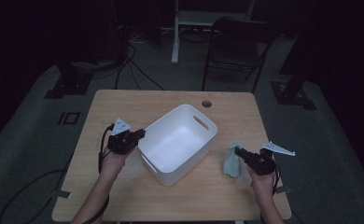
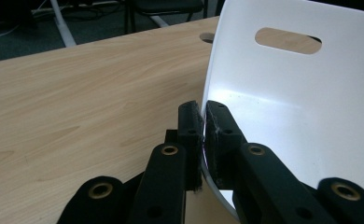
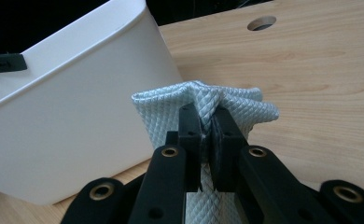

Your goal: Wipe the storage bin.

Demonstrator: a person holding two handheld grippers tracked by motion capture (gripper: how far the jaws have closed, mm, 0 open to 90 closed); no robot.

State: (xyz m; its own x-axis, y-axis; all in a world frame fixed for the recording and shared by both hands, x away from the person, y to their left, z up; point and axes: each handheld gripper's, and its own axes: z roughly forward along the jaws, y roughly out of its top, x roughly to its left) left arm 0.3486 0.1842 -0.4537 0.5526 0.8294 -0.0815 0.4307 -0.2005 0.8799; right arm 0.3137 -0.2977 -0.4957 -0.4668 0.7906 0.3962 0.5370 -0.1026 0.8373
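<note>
Left gripper view looks along the left gripper (image 2: 203,126), whose two black jaws have closed right down on the thin white rim of the plastic bin (image 2: 301,116), one pad on the outer face and one on the inner, the wall pinched between them. In the high view that left gripper (image 1: 136,135) reaches in from the bin's left side, the forearm rising from the bottom edge and angled toward the bin's near left wall, with a grey three-cornered plate on top and a cable looping from the wrist. In the right gripper view the right gripper (image 3: 208,123) is clamped tight on a pale blue-green cloth (image 3: 171,109), quilted in a fine diamond weave; the fabric bunches and fans out above the pads in soft folds. From above, the right gripper (image 1: 238,151) points left, held low over the table, and the cloth (image 1: 230,163) hangs from it just beside the bin's right wall (image 1: 203,149), apart from it. The bin is smooth, glossy, rectangular with rounded corners and oval handle slots, set askew at the middle of the light wood-grain table (image 1: 138,100), which has a round cable hole (image 1: 206,103) near its far edge.
</note>
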